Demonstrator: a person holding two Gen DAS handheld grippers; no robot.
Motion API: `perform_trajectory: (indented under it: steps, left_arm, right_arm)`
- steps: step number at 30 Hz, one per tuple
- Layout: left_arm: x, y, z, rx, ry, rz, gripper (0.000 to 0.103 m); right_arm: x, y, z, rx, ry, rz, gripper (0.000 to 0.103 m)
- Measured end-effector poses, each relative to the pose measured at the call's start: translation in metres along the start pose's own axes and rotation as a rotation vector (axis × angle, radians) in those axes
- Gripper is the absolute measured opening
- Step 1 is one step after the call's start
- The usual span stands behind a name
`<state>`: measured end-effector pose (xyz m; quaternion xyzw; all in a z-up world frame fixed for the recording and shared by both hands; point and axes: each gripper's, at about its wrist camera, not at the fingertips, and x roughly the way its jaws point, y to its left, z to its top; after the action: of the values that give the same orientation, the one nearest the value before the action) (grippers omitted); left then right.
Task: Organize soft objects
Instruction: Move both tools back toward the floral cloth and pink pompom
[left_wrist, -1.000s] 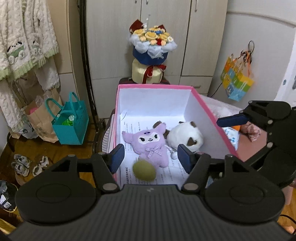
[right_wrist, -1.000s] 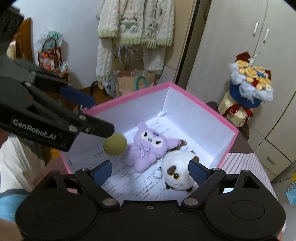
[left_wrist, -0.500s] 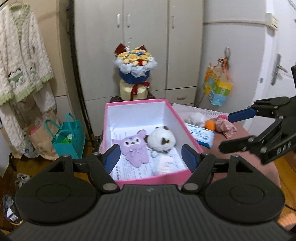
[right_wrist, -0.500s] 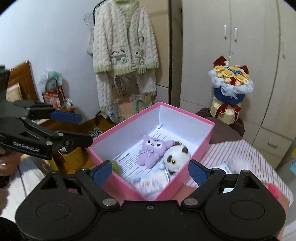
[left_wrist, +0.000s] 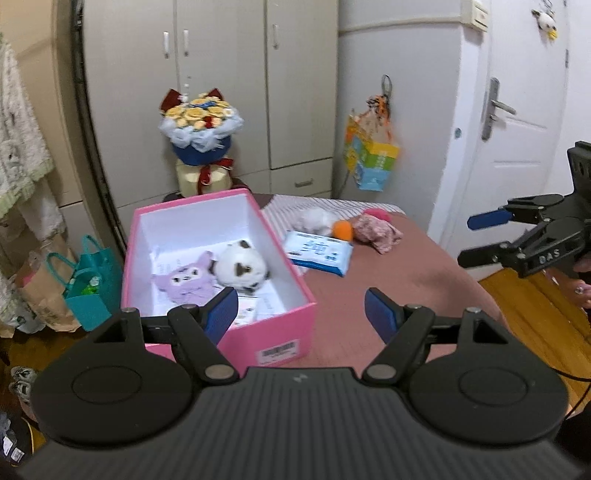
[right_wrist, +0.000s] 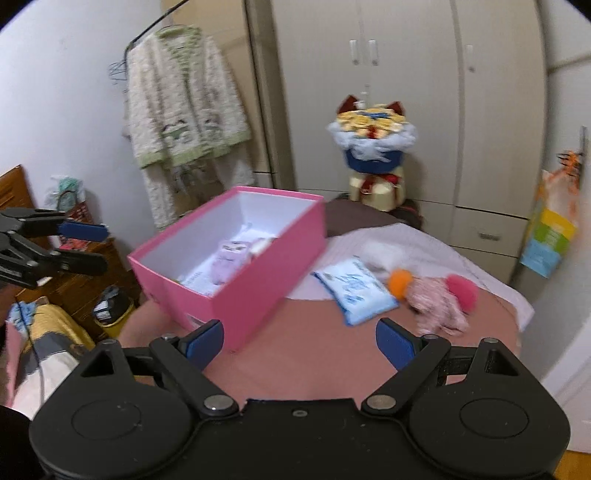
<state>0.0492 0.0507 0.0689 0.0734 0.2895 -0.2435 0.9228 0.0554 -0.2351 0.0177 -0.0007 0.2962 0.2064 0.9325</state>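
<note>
A pink box stands open on the bed with a purple plush and a white-and-brown plush inside. To its right on the bed lie a blue-white tissue pack, a white fluffy toy, an orange pom ball, a pink floral cloth piece and a hot-pink pom. My left gripper hangs open and empty over the box's near right corner. My right gripper is open and empty above the bedcover, short of the tissue pack and right of the box.
A flower bouquet stands behind the box in front of wardrobe doors. A teal bag sits on the floor to the left, and a knitted cardigan hangs there. A colourful paper bag hangs by the door.
The olive ball left my left gripper and dropped into the box. Both grippers drew back from the box and swung right, bringing the loose items on the bed into view.
</note>
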Motion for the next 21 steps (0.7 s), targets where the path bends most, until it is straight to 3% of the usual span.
perform_trajectory:
  steps: [4, 12, 17, 21]
  left_arm:
    - [0.017, -0.024, 0.0, 0.036, 0.011, -0.029, 0.075]
    - [0.069, -0.06, 0.006, 0.053, 0.02, -0.081, 0.073]
    - [0.115, -0.069, 0.015, 0.012, 0.058, -0.108, 0.07]
    - [0.148, -0.074, 0.021, -0.009, 0.057, -0.12, 0.068]
  right_arm:
    - [-0.008, -0.022, -0.021, 0.02, -0.071, -0.057, 0.092]
    - [0.0, -0.051, -0.035, -0.049, -0.113, -0.123, 0.092]
    - [0.025, -0.074, -0.035, -0.064, -0.028, -0.117, 0.09]
    - [0.044, -0.103, -0.036, -0.024, -0.015, -0.117, 0.089]
